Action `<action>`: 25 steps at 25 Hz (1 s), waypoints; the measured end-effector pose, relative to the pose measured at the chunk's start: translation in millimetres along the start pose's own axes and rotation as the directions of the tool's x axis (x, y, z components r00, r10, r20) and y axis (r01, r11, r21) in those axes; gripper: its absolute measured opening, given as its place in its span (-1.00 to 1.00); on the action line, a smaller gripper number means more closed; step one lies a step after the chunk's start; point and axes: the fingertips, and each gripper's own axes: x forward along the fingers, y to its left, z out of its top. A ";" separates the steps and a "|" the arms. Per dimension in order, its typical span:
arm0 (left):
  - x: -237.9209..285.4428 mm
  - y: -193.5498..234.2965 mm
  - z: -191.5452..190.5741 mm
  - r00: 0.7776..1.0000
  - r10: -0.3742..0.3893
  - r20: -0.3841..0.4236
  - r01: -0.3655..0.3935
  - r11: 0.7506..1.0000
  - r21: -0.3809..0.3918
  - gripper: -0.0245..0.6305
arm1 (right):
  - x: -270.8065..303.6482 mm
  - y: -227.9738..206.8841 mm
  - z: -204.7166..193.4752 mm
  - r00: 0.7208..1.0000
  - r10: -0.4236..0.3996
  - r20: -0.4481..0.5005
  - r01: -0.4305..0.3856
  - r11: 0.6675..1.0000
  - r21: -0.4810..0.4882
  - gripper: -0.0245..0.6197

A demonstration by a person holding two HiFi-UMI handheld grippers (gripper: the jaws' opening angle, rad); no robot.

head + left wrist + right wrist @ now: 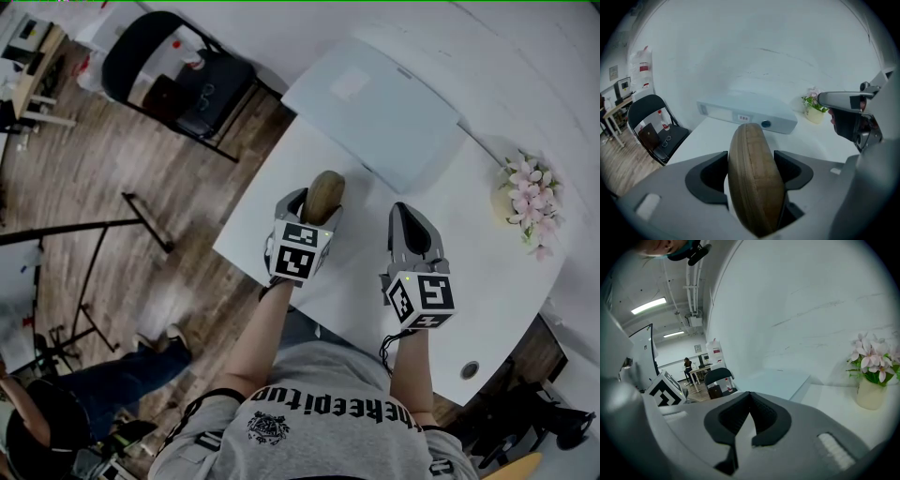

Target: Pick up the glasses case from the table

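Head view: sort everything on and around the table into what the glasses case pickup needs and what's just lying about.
For the job:
glasses case, between the jaws of the open left claw
table under it

Lying about:
pale binder
flower pot
folding chair
right claw, shut and empty

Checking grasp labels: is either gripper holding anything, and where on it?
Nothing held yet. The left gripper stands wide open astride the glasses case, jaws beside its long sides; the right gripper is shut, empty.
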 end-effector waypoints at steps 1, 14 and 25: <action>1.5 0.7 -1.3 1.000 0.006 -0.006 -0.006 1.000 0.008 0.00 | -0.3 -0.2 -0.2 1.000 -0.001 0.000 0.001 1.000 0.001 -0.91; -8.7 -1.6 2.7 1.000 0.002 0.026 -0.002 1.000 -0.021 0.01 | -4.9 -2.0 4.8 1.000 -0.017 0.013 0.017 1.000 -0.010 -0.92; -45.8 4.4 24.3 0.987 0.000 0.163 0.014 0.997 -0.081 0.00 | -12.3 18.4 10.6 0.999 0.003 0.033 -0.002 0.999 -0.036 -0.92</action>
